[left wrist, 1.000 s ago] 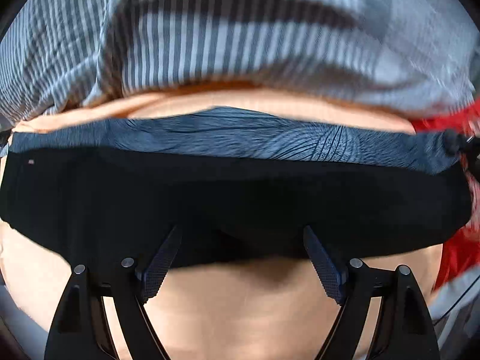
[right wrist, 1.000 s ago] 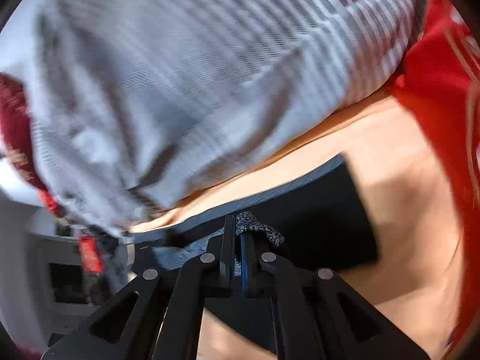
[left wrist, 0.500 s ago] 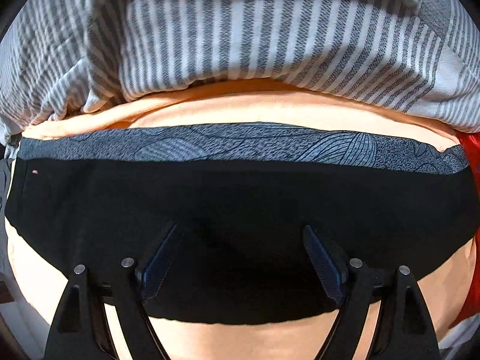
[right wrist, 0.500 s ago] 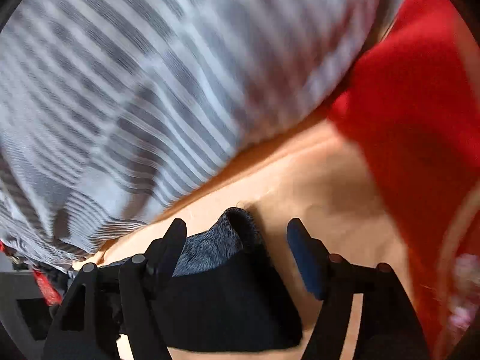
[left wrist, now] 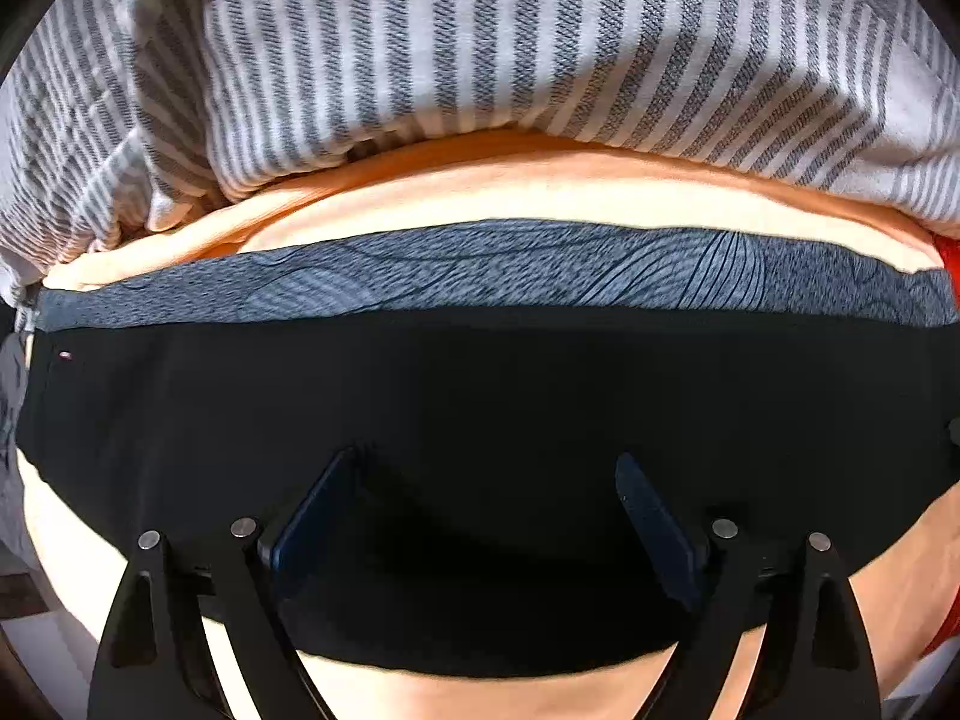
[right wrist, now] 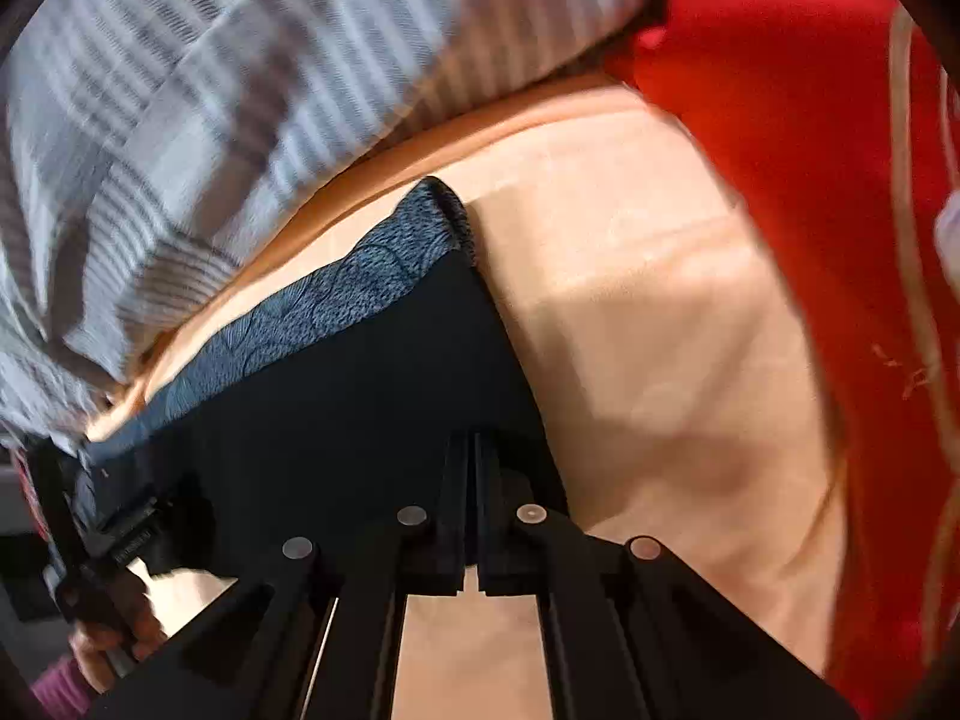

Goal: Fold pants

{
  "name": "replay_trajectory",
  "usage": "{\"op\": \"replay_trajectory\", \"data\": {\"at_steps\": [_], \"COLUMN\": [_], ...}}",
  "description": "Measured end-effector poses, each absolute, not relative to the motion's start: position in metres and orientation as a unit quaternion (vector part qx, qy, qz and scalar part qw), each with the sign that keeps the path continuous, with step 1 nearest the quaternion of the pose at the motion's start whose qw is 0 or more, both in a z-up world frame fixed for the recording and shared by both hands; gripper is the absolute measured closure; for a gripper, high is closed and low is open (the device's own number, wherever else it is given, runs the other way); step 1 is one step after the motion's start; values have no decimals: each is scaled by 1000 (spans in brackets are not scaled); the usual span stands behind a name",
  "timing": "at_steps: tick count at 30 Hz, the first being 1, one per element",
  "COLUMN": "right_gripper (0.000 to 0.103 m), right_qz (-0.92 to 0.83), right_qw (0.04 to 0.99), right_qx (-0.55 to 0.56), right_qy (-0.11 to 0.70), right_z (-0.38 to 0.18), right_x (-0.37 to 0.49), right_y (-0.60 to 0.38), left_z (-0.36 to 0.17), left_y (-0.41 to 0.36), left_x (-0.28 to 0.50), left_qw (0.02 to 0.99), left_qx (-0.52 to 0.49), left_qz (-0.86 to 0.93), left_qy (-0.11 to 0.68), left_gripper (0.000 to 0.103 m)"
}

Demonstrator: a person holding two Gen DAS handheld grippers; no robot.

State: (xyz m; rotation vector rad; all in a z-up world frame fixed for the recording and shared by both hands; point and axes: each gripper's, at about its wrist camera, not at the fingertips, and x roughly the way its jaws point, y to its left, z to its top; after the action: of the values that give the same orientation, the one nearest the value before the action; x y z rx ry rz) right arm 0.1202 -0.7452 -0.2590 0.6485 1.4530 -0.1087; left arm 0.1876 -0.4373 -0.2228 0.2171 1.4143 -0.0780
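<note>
2 grippers are at work on 1 pair of black pants, which lies flat across a peach-coloured surface, apparently a bed, with its grey patterned waistband along the far edge. The left gripper stands with fingers wide apart over the near middle of the pants, holding nothing; whether its fingertips touch the cloth cannot be told. The right gripper has its fingers pressed together at the right-hand edge of the pants, and the black fabric meets them there, so it is judged to be pinching that edge. A striped grey and white cloth is heaped just beyond the waistband, and a red cloth lies to the right, near but apart from the pants. Judgement: the pants are laid out and the fold is not yet made. Risks: the right pinch sits at the very edge and may catch only 1 layer, so a lift would separate the layers and skew the fold; with the left gripper not holding, the pants could drag across the bed; a wide sweep could snag the striped or red cloth.
</note>
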Motion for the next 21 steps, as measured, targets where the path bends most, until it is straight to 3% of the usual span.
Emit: {"op": "replay_trajectory", "data": {"at_steps": [7, 12, 14, 18, 21], "right_gripper": [98, 98, 103, 103, 95], "right_qz": [-38, -52, -55, -66, -77], "right_qw": [744, 734, 720, 726, 739], "right_qx": [243, 270, 285, 304, 276], "right_qy": [621, 621, 630, 613, 609], "right_z": [-232, -264, -282, -272, -244], "right_x": [158, 199, 197, 178, 165], "right_y": [-741, -751, -761, -778, -778], "left_z": [-196, -195, -195, -201, -202], "left_y": [-421, -421, -433, -438, -438], "left_x": [169, 165, 159, 152, 152], "left_qw": [760, 760, 758, 753, 754], "left_qx": [100, 100, 104, 103, 102], "left_qz": [-35, -33, -33, -33, -32], "left_qy": [641, 641, 643, 649, 648], "left_gripper": [13, 13, 13, 13, 13]}}
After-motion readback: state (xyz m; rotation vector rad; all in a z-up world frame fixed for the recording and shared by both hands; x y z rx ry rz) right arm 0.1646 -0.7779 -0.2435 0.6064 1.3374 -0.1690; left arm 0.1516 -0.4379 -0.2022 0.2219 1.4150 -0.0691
